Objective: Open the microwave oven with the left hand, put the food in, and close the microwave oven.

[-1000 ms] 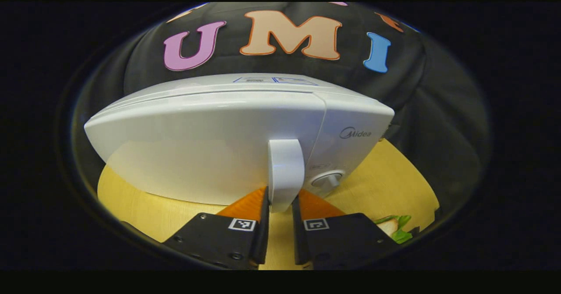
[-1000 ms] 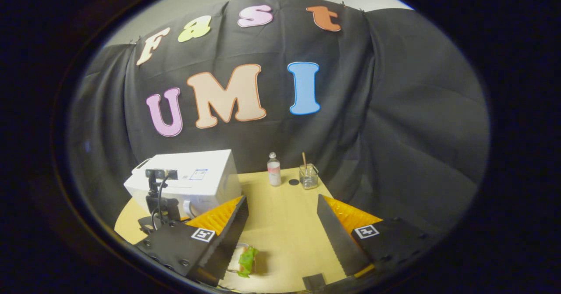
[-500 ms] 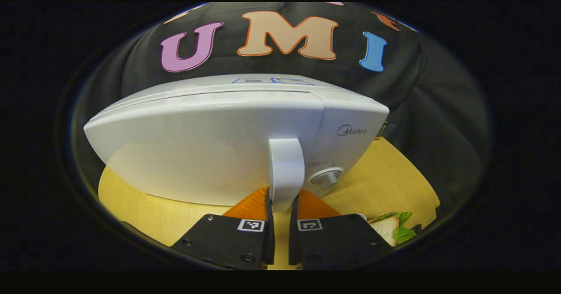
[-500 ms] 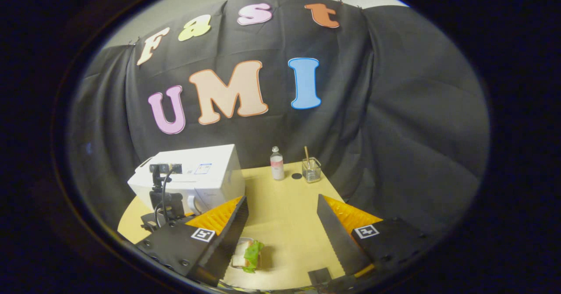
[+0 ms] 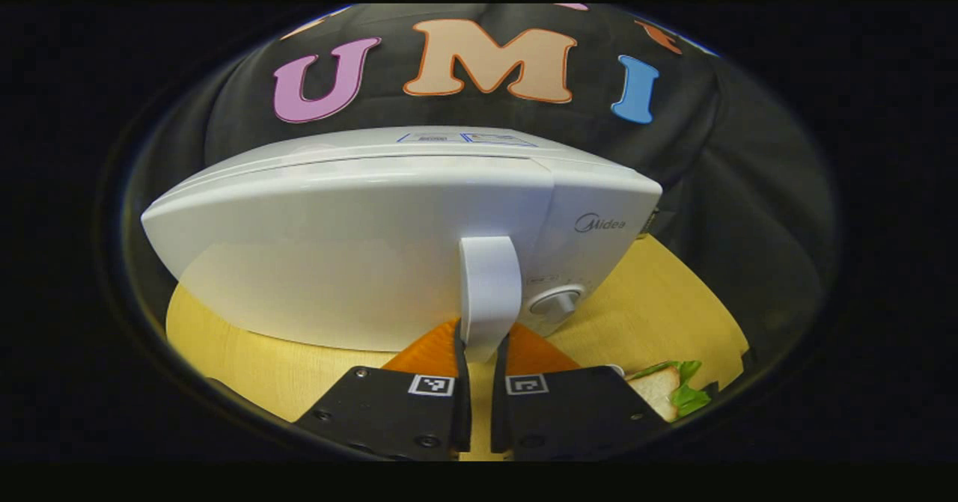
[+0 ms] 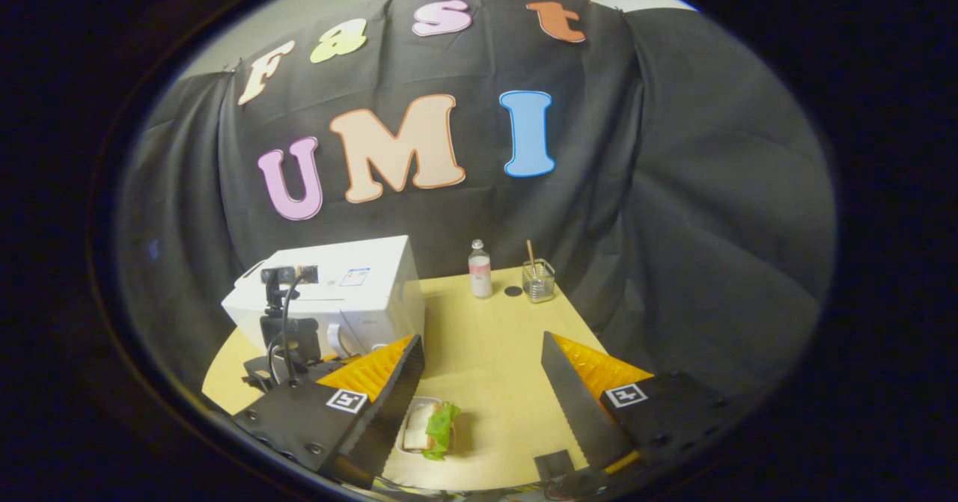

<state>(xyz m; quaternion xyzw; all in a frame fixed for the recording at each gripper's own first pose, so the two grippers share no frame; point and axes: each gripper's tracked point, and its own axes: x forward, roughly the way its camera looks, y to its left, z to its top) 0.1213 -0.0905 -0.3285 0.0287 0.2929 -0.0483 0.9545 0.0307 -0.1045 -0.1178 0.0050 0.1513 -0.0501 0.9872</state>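
Note:
A white microwave oven (image 5: 352, 240) stands on the yellow table, door closed. My left gripper (image 5: 479, 341) is shut on its upright white door handle (image 5: 490, 292), one finger on each side. The sandwich with lettuce (image 5: 670, 390) lies low at the right in the left gripper view. In the right gripper view the microwave oven (image 6: 352, 292) sits at the left with the left gripper's body (image 6: 288, 337) in front of it. My right gripper (image 6: 483, 371) hovers open above the table, and the sandwich (image 6: 432, 429) lies below, close to its left finger.
At the table's far edge stand a small bottle (image 6: 479, 270), a dark round cap (image 6: 513, 291) and a glass jar with a stick (image 6: 539, 281). Yellow tabletop (image 6: 494, 352) stretches between the microwave oven and these. The table's front edge lies just under the right gripper.
The left gripper's fingers closed in on the door handle. The right gripper's view shifted, with the sandwich now showing more fully below it.

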